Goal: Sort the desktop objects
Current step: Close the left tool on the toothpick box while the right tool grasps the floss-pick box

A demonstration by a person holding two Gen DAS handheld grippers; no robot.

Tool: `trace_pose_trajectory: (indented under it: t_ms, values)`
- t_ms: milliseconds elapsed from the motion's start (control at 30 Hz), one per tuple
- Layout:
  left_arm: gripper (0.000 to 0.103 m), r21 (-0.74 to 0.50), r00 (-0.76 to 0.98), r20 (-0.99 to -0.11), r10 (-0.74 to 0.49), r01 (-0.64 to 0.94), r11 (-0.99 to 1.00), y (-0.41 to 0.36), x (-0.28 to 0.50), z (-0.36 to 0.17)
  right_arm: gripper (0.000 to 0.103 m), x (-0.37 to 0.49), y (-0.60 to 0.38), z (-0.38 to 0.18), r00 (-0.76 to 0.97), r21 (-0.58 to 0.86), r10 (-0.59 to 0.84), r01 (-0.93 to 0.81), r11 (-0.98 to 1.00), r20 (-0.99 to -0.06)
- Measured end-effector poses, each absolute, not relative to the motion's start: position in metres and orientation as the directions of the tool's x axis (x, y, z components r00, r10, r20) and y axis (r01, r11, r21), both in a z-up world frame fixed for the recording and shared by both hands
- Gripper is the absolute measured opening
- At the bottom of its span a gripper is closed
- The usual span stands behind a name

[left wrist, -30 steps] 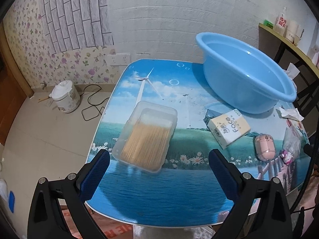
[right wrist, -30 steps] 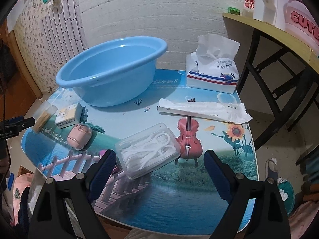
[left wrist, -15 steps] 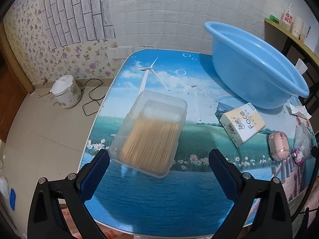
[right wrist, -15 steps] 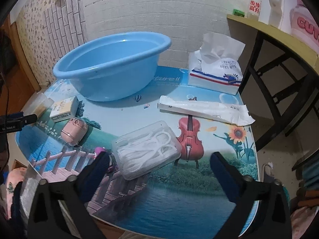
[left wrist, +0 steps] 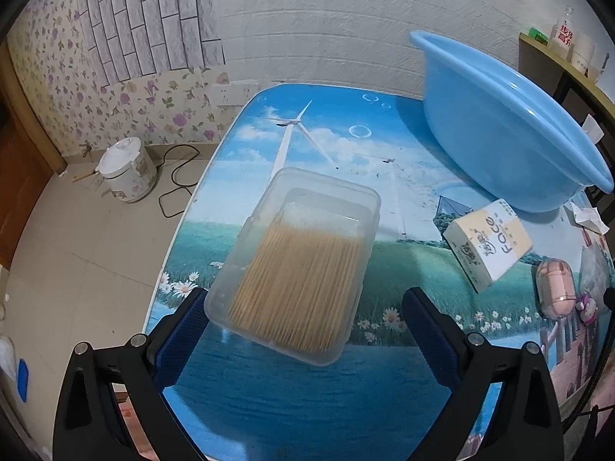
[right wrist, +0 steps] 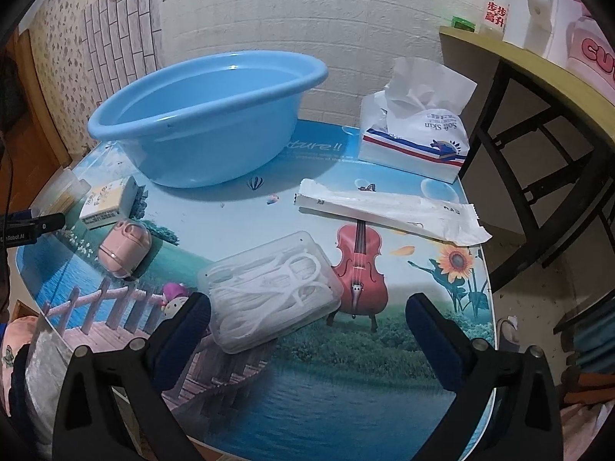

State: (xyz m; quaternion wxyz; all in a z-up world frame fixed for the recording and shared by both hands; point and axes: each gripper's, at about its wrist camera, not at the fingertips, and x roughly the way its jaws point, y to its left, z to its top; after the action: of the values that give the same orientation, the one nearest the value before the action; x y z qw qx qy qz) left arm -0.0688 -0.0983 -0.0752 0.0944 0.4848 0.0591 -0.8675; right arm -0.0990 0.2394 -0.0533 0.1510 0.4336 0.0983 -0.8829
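Plainly both tongs apart – left tongs [left wrist: 303,317], toothpick box [left wrist: 296,265] corner hidden, right tongs [right wrist: 307,317] empty

Light-blue basin [right wrist: 200,123], pink case [right wrist: 123,247], perhaps cream-yellow box [left wrist: 490,244], scenic-print table [right wrist: 307,403].

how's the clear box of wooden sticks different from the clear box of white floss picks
The stick box holds straight tan sticks packed side by side; the floss pick box holds white looped picks in a loose jumble. The stick box looks deeper, the floss pick box flatter. The stick box sits in front of the left tool; the floss pick box sits in front of the right tool. Both are clear plastic, rectangular, closed, and lie flat on the table.
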Motion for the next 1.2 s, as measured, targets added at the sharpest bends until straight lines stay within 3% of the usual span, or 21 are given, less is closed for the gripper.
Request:
trace_pose_trajectory:
  t_ms: [1200]
  values:
    - [0.103, -0.009, -0.534, -0.838, -0.107, 0.21, -0.978, -0.097, -0.078, -0.08, 0.102, -0.124, 0.229, -0.062, -0.589, -0.072, -0.187, 0.389, -0.918, -0.786]
